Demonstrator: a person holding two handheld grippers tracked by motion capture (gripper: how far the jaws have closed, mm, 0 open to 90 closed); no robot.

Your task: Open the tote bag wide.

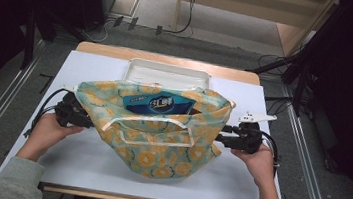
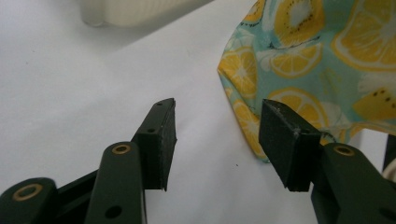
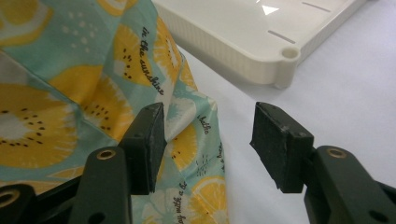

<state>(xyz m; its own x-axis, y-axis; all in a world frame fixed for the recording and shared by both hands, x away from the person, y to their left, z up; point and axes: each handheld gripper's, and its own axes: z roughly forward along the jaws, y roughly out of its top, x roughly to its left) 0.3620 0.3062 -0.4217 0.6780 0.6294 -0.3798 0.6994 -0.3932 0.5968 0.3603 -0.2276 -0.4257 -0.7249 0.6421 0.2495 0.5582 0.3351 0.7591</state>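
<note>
My left tongs (image 1: 81,117) sit at the left edge of the fruit-print bag (image 1: 159,143), jaws apart. Through their own camera, bare white table (image 2: 93,70) shows between the pads and the bag's corner (image 2: 261,93) lies just beyond the far jaw, so nothing is gripped. If I squeeze here I expect to pinch air or only the hem, and thin fabric like that could slip out the moment I lift.

The bag lies in the middle of the table, its mouth gaping toward the white tray (image 1: 167,73) behind it, with a blue packet (image 1: 158,105) sticking out of the opening. The white handles (image 1: 151,129) are draped loose across the front. My worry is that an uneven pull from one side would tip the mouth and let the packet slide out toward the tray, or drag the whole bag across the smooth surface.

My right tongs (image 1: 224,135) are at the bag's right edge, jaws also apart. In their camera a fold of the fabric (image 3: 196,135) stands between the pads without being pressed. Closing there should catch it, but perhaps only one layer, which would leave the mouth sagging.
</note>
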